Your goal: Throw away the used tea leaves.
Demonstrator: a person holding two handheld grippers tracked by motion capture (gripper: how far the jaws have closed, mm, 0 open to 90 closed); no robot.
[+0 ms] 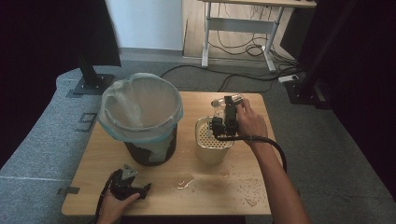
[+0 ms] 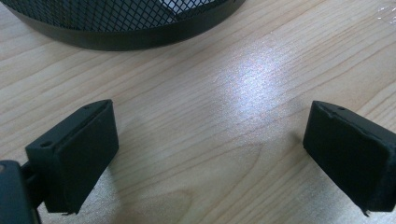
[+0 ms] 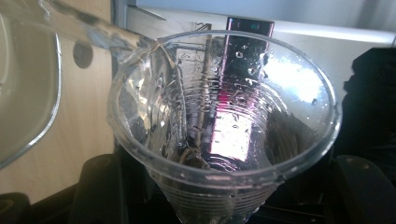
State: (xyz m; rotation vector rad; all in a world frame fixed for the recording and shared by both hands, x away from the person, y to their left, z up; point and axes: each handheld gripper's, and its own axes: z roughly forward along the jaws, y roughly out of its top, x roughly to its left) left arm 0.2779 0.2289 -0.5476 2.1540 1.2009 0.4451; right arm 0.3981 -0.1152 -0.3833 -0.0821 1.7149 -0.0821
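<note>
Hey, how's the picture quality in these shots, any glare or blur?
High view: soft overall, dark at both sides. Left gripper view: sharp, a bright sheen on the table. Right gripper view: strong glare inside the clear plastic cup, its near rim blurred.

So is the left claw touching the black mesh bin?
Apart. In the left gripper view the left claw is open over bare table, and wood shows between it and the black mesh bin.

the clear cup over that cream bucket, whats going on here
A person's right gripper holds a clear plastic cup tipped beside the cream container with its perforated insert. The left gripper rests open on the wooden table, near the bag-lined mesh bin. Water droplets lie spilled on the table.
</note>
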